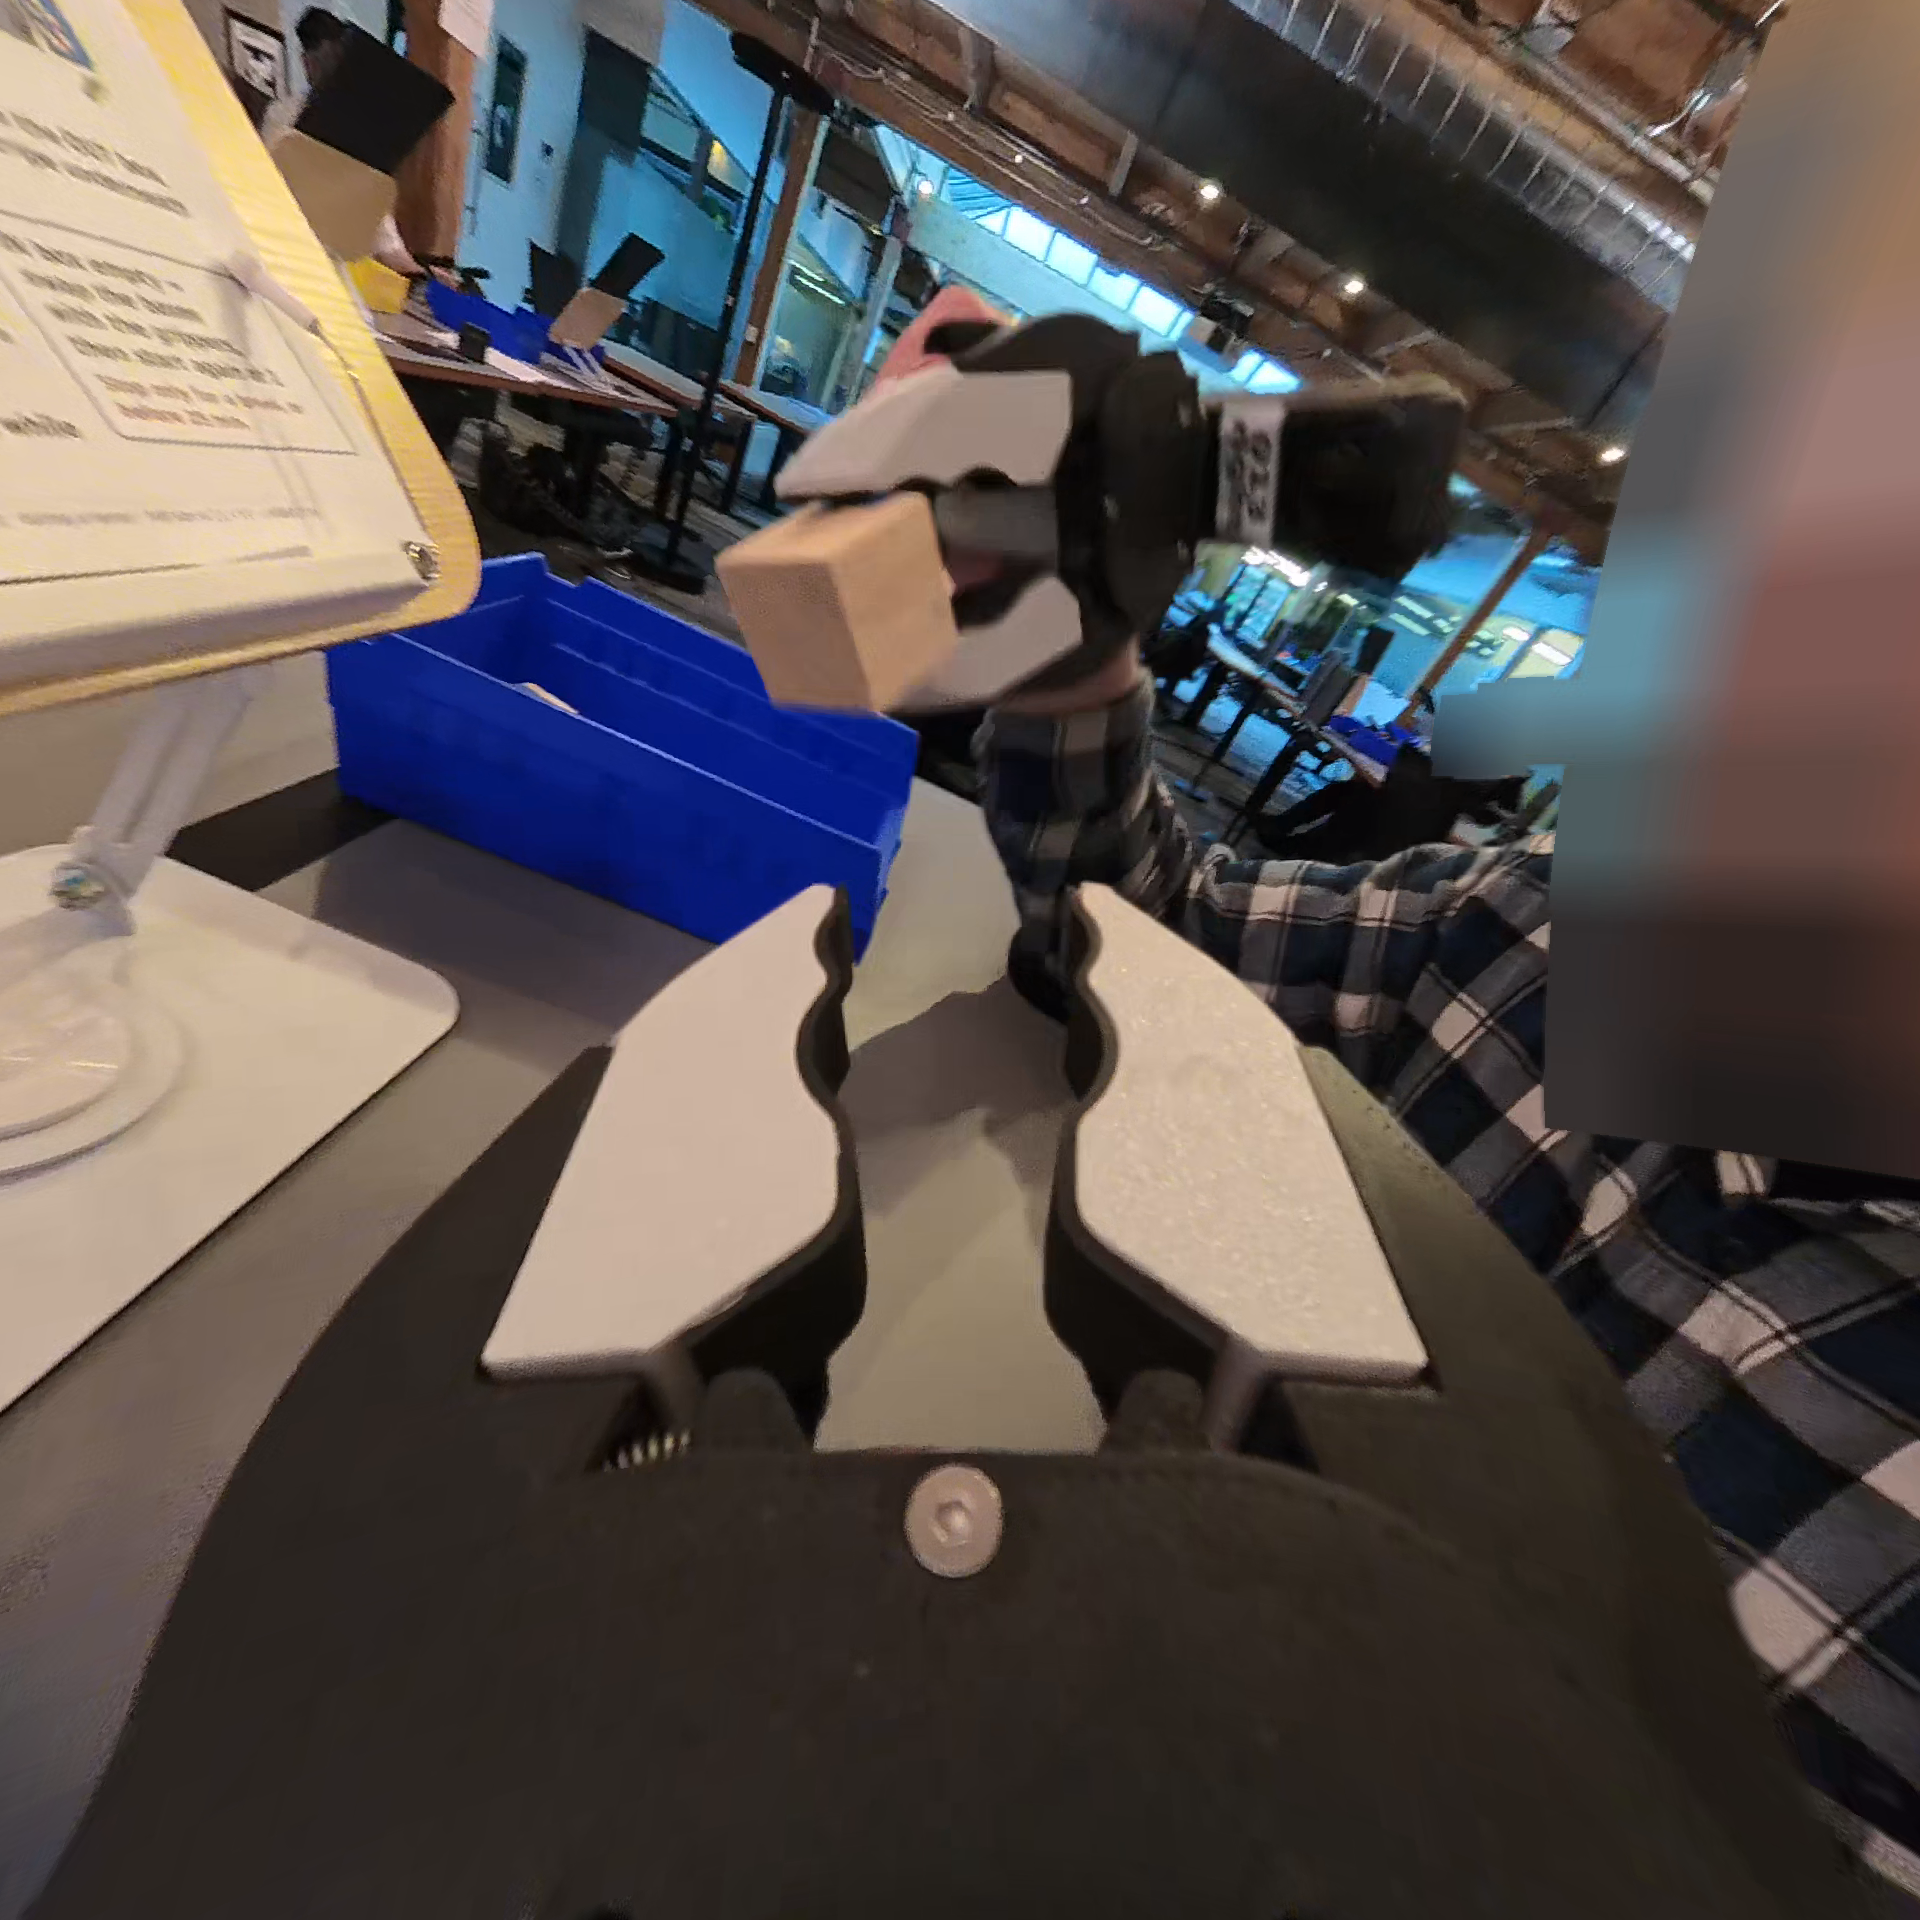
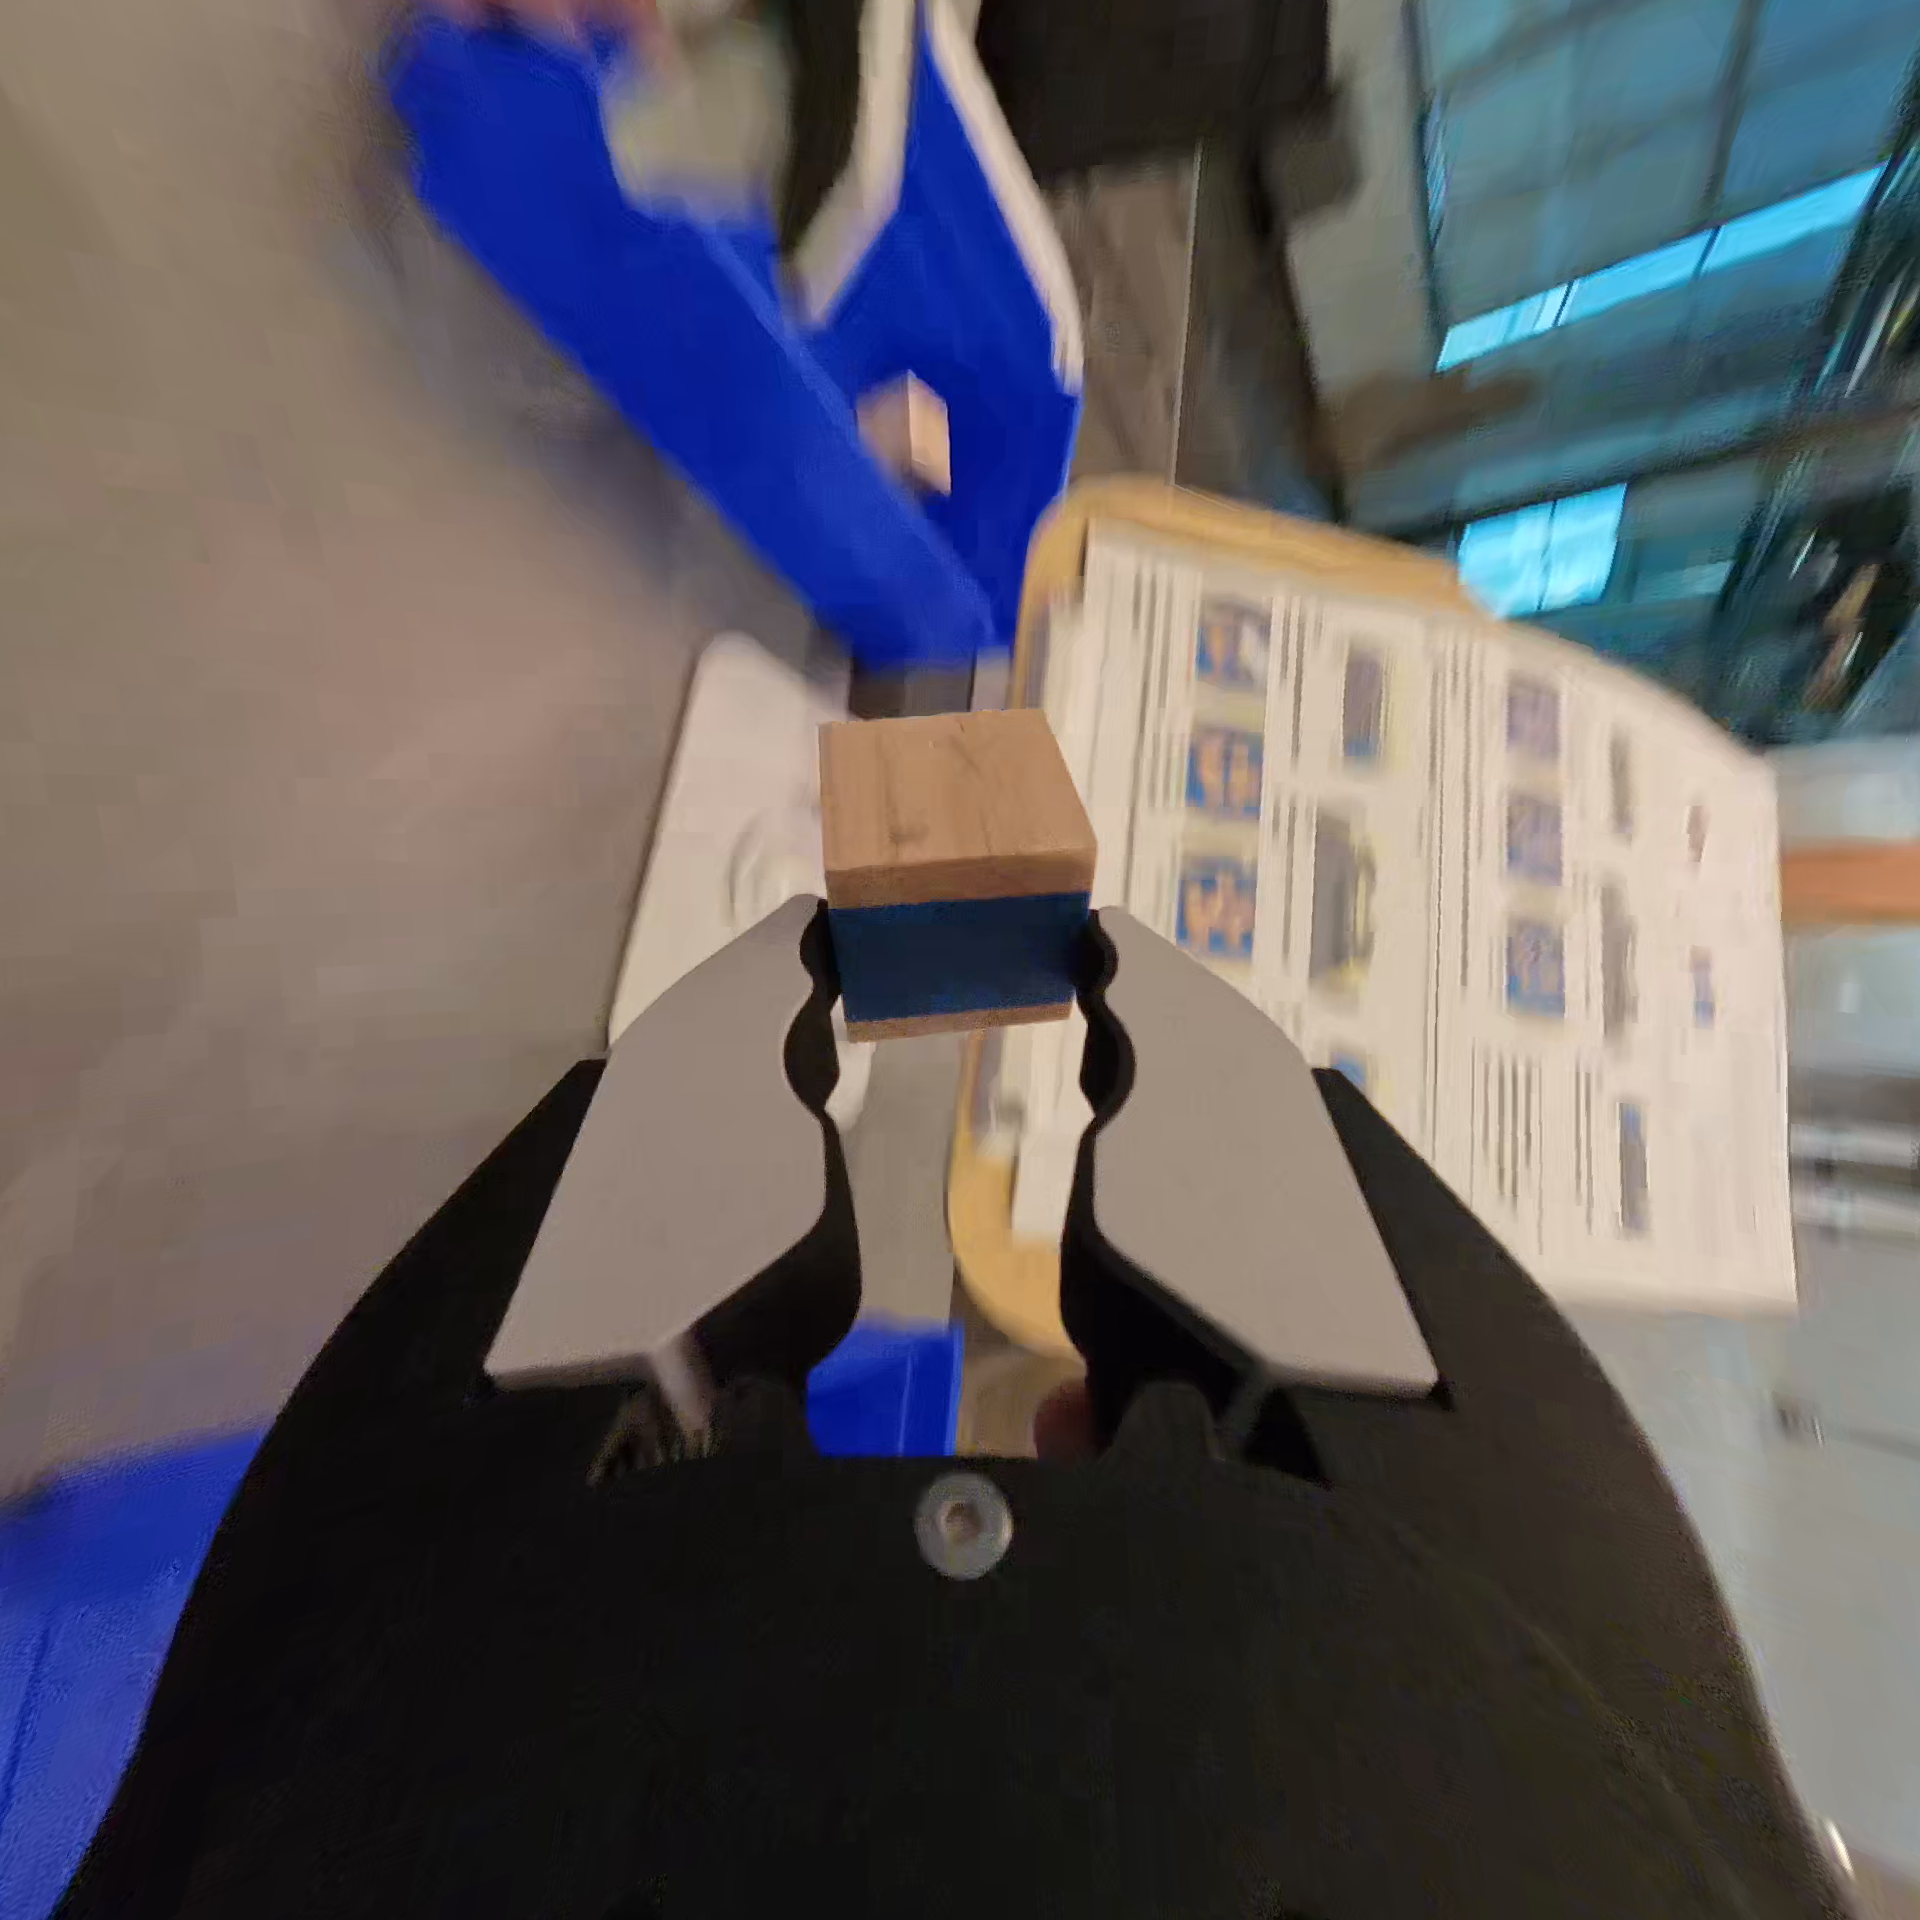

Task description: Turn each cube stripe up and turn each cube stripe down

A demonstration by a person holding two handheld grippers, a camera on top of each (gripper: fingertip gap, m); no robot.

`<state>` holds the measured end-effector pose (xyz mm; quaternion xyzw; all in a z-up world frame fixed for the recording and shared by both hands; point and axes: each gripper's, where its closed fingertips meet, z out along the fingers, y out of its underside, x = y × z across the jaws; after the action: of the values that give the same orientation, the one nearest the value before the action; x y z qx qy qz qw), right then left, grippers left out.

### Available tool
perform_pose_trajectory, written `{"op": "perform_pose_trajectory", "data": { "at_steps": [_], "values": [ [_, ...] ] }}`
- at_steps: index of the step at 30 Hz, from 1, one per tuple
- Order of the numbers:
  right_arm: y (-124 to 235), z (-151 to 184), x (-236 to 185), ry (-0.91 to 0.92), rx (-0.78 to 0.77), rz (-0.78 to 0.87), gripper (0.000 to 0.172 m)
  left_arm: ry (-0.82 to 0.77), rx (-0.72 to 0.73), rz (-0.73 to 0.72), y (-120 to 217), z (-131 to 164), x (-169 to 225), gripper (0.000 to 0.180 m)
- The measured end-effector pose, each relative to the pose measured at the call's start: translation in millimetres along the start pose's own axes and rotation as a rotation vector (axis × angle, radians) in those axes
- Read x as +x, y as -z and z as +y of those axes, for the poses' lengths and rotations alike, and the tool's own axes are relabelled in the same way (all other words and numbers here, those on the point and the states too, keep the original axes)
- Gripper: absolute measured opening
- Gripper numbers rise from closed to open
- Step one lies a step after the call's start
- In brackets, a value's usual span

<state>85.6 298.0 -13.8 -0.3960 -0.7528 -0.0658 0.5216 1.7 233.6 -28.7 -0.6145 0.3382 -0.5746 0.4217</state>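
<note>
Gripping a wooden cube (image 2: 956, 883) by its tips alone, the right tongs (image 2: 956, 971) hold it aloft beyond the bench's edge; slippage would probably drop it outside the blue bin (image 1: 623, 758). Left tongs (image 1: 961, 997) gape empty.

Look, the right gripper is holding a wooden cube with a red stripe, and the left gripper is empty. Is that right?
Almost. The stripe on the wooden cube is blue, not red; the right wrist view shows it. The right gripper does hold it, and the left gripper is empty.

Blue bin (image 1: 623, 769), instr sheet on white stand (image 1: 156, 790), grey table (image 1: 499, 935)
</note>
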Motion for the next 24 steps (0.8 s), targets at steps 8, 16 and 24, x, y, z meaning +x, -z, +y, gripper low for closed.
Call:
{"op": "perform_pose_trajectory", "data": {
  "at_steps": [8,16,24],
  "values": [
    [88.4,228.7,-54.8,-0.380,-0.746,-0.358,0.045,0.036,-0.093,-0.073,17.8,26.7,-16.0,0.026],
    [74.5,308.6,-138.0,-0.565,-0.933,-0.700,0.045,-0.009,-0.102,-0.087,17.7,27.5,-13.9,0.024],
    [51.5,311.2,-142.0,-0.568,-0.936,-0.696,0.069,-0.060,-0.113,-0.147,37.1,20.1,-20.1,0.026]
  ]
}}
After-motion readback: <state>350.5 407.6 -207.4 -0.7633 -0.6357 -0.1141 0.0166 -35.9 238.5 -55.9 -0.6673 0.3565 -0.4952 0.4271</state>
